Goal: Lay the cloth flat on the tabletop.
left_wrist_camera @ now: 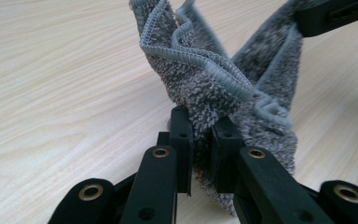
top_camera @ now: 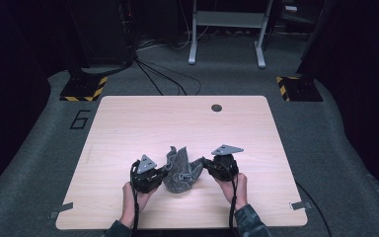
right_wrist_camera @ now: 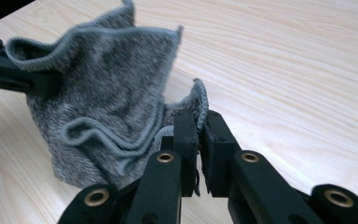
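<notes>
Grey towel [top_camera: 180, 170] sits bunched at near-centre of table [top_camera: 128, 123], between the 2 grippers, partly lifted into a crumpled peak.

L gripper [top_camera: 154, 177]: held in person's left hand [top_camera: 131, 195], jaws closed tight on towel's left side. In left gripper view, gripper [left_wrist_camera: 200, 140] pinches a thick fold of towel [left_wrist_camera: 200, 88]; ribbed hem runs across just above jaw tips. Fabric stands up from the pinch, tilted away.

R gripper [top_camera: 212, 167]: held in right hand [top_camera: 234, 186], jaws clamped on towel's right edge. In right gripper view, gripper [right_wrist_camera: 198, 126] grips a thin bit of hemmed edge; rest of towel [right_wrist_camera: 107, 93] hangs to the left of jaws, lower part resting on table [right_wrist_camera: 284, 70]. L gripper's jaw visible far left in that view, holding opposite corner.

Both grippers near each other, cloth spanning the gap w/ slack. Grey 3-cornered plates on top of each gripper in high view. Cables trail back along forearms.

Bkgd: dark round hole [top_camera: 216, 107] near far table edge; grey carpet [top_camera: 325, 148] w/ "6" mark [top_camera: 80, 119] at left.
</notes>
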